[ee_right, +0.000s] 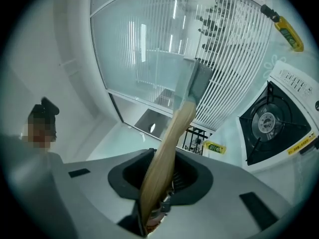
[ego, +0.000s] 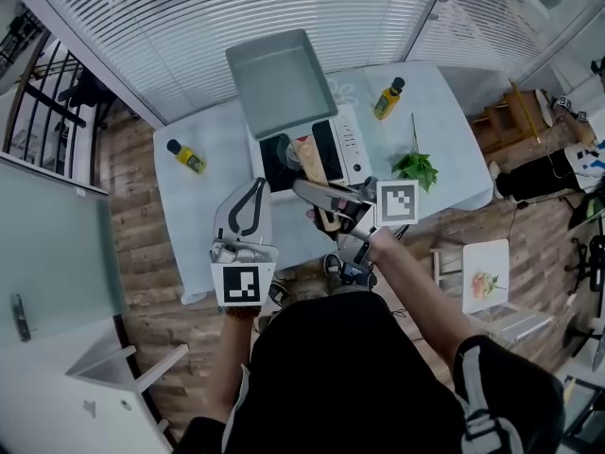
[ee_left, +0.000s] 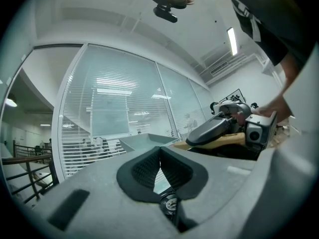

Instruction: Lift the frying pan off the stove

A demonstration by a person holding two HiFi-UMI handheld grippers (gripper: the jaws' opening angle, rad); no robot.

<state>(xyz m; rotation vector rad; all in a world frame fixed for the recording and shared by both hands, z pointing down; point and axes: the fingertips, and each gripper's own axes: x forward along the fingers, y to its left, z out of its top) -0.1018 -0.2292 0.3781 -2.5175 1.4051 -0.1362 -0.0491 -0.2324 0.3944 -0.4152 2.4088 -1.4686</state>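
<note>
The right gripper (ego: pixel 322 199) has its jaws closed partway on the wooden handle (ee_right: pixel 163 156) of the frying pan (ego: pixel 281 78), and the handle runs straight out from between its pads. The square grey pan hangs in the air, clear of the stove (ego: pixel 351 146) on the table (ego: pixel 216 140). The left gripper (ego: pixel 248 206), just beside it, has its jaws together at the tips and holds nothing.

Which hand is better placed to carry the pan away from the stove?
Right. The right gripper is clamped on the wooden handle of the pan, which is held clear of the stove. The left gripper is shut on nothing, off to one side.
</note>
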